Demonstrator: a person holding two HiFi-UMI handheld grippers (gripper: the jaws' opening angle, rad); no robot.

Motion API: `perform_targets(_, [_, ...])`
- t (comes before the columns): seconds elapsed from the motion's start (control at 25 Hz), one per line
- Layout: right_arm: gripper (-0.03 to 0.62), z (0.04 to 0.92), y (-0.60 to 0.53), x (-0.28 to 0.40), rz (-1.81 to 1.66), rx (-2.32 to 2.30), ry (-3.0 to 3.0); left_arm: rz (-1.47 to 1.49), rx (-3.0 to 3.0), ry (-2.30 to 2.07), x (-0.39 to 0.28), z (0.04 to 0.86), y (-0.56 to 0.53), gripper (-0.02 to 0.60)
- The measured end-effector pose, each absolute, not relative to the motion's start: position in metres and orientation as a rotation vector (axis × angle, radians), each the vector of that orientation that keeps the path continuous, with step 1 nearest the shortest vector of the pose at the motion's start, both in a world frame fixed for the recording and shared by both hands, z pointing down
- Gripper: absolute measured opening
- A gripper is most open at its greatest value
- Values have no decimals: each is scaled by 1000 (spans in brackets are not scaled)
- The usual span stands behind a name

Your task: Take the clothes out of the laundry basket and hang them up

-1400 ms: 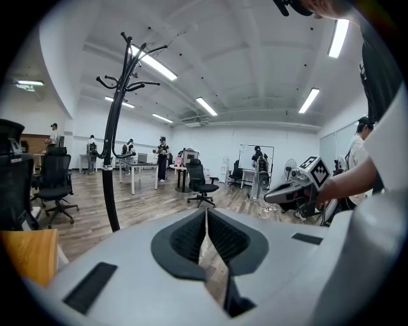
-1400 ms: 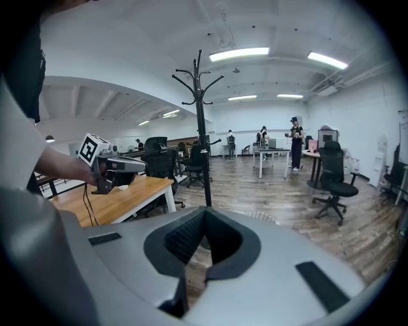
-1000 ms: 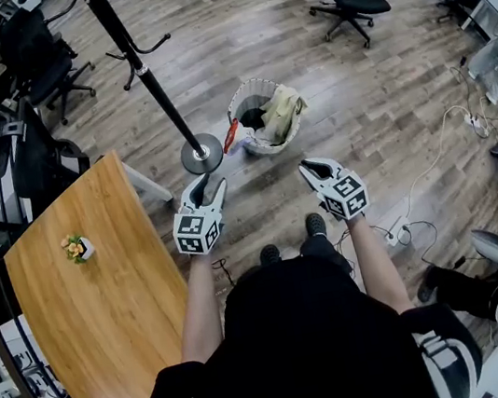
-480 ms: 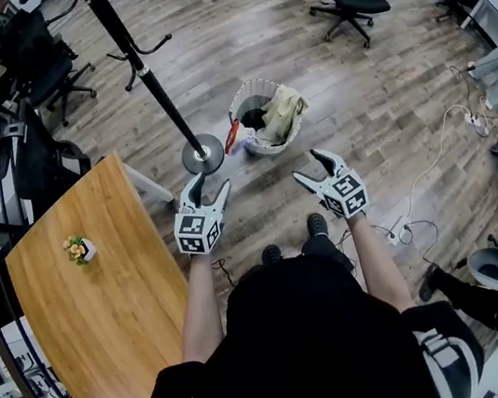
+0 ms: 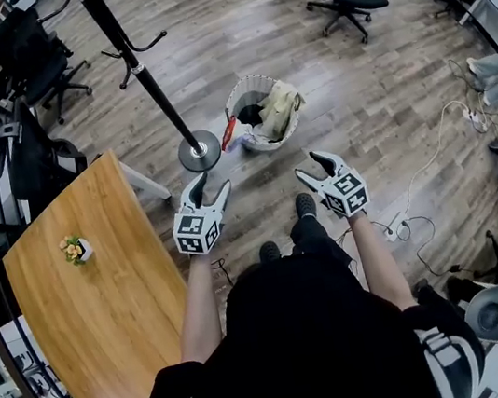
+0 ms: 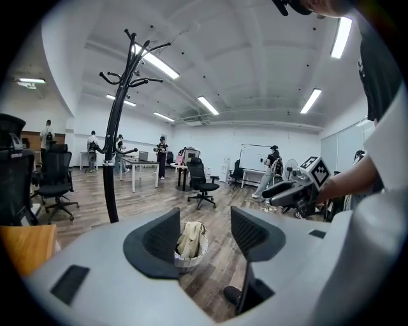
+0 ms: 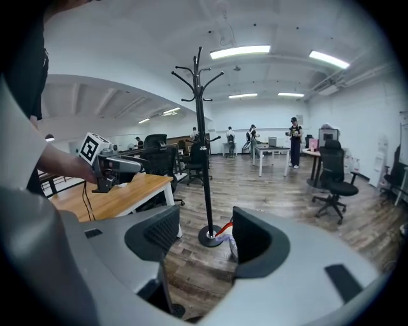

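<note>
While jaws of left gripper (image 5: 211, 183) and right gripper (image 5: 308, 163) are just opened, empty, the soft, light garment (image 5: 280, 111) is probably best pinched at its overhanging fold.

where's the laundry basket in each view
Head view: laundry basket upper centre, on the floor.
Left gripper view: basket low centre, clothes showing over its rim.
Right gripper view: only a sliver shows, low centre, right of the coat rack's base.
Shared landmark: the black coat rack, standing beside the basket.
</note>
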State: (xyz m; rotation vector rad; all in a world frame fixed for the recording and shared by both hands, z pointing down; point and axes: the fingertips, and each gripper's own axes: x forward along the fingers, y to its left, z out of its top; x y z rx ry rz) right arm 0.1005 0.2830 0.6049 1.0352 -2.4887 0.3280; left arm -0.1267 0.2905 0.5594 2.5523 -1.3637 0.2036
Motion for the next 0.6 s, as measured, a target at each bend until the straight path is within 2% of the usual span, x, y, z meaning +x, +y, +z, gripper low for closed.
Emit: perform_targets(0.6, [245, 628, 213, 120, 428, 991, -2499, 234, 2414, -1424, -118, 582, 244, 265])
